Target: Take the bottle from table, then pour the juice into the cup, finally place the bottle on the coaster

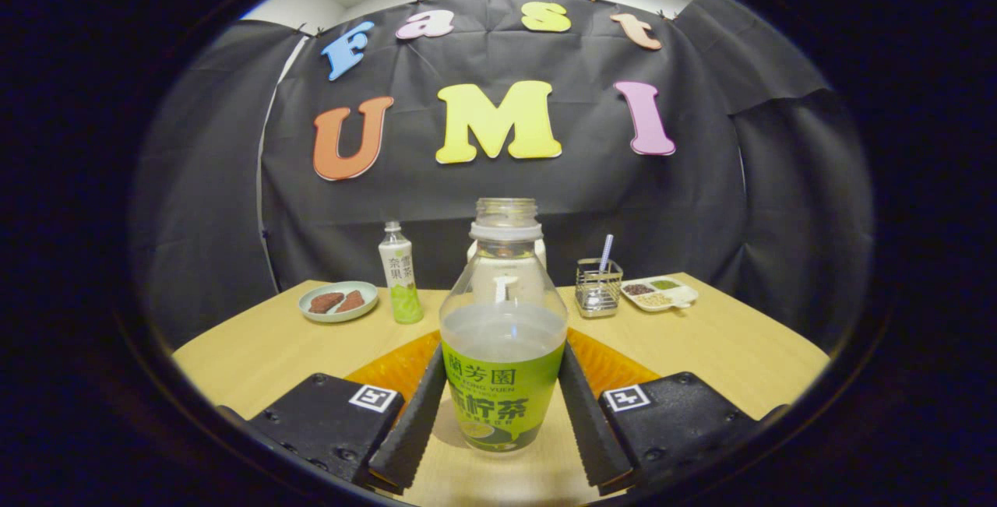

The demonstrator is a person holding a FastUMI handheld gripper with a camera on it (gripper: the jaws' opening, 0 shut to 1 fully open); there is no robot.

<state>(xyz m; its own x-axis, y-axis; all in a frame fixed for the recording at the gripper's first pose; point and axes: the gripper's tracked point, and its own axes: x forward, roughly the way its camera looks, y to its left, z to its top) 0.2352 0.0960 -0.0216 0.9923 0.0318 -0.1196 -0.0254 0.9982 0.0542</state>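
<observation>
The bottle (503, 336) stands upright on the wooden table (740, 347), uncapped, its clear body about half full of pale liquid; it sits between the two fingers of the gripper (502, 413), whose ribbed pads (411, 421) lie along both sides of its lower part, on the green label, so the gripper appears closed on the bottle; whether both pads truly press it is hard to tell, though no gap shows on either side. The label (502, 398) is bright green with large Chinese characters, and a small line of Latin letters under the top row seems to read "TUNG YUEN"; the finer print below is too small to make out. Just behind the bottle, partly hidden by it and by the fingers, an orange coaster (393, 367) lies flat on the table. Directly beyond the bottle's neck a white cup (540, 251) is mostly covered by it. Far left rests a pale plate (338, 302) with two brown pieces; right of it stands a smaller capped bottle (399, 283) with a white label of Chinese characters and green below. Far right, a wire holder (598, 287) holds a striped straw (605, 251); beside it lies a divided tray (658, 293) of small portions.
</observation>
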